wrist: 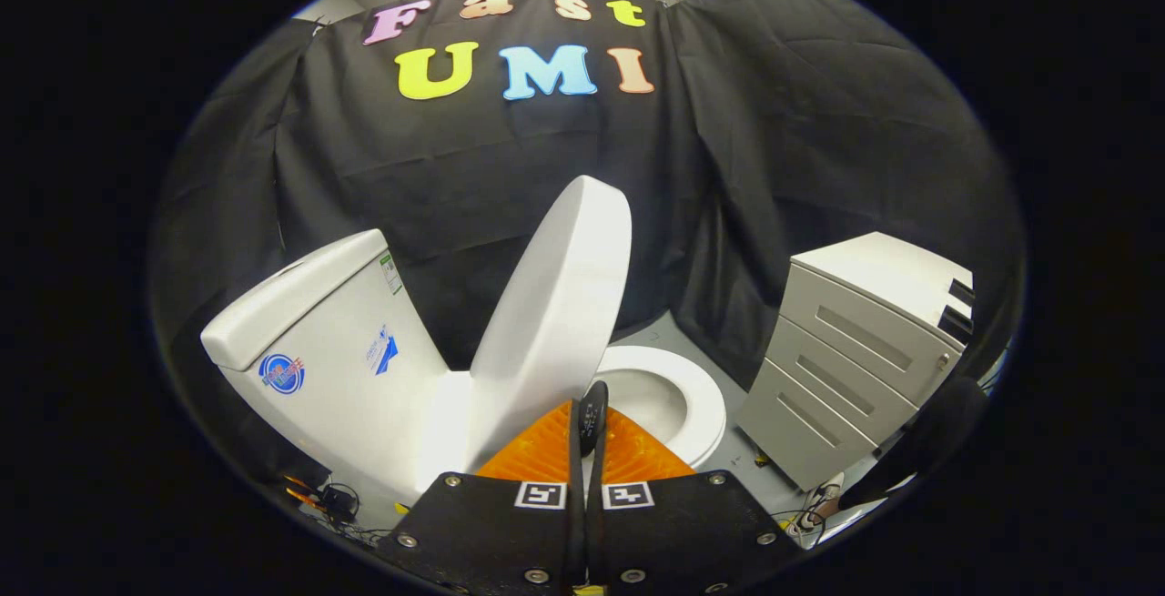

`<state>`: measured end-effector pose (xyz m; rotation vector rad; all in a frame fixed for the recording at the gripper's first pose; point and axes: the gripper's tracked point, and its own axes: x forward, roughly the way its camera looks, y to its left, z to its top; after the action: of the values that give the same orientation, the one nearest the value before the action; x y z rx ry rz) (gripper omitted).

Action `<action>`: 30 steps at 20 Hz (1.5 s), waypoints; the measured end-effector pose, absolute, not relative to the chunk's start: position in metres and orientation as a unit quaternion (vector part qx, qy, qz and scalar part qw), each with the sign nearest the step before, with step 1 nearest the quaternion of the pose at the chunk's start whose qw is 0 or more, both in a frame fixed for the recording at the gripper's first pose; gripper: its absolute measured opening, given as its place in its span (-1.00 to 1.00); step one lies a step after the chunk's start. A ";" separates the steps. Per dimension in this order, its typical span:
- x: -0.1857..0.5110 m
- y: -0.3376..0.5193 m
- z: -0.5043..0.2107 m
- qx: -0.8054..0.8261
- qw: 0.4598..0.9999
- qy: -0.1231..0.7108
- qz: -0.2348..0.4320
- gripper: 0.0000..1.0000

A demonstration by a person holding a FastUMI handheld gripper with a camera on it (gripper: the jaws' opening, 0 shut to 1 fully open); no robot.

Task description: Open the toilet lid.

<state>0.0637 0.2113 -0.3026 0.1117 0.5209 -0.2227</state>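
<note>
black cloth walls close off the booth on a grey floor (651,334). against the cloth stands a white toilet: its tank (319,341) sits behind, and the toilet lid (557,291) is raised well clear of the seat (703,400), tilted up but short of resting on the tank, with a gap showing between them. the bowl (648,396) lies exposed beneath. the gripper (587,419) sits just ahead of the lid's lower edge, its fingers drawn together with nothing between them; whether they touch the lid cannot be told. a grey drawer cabinet (851,355) stands apart on the floor beside the toilet. judgement: the lift is largely done; what remains is leaning the lid back to rest.
</note>
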 end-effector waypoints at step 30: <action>0.081 0.386 -0.260 -0.199 0.959 0.203 -0.002 -1.00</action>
<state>0.0809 0.3860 -0.2596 -0.4038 0.4126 -0.0040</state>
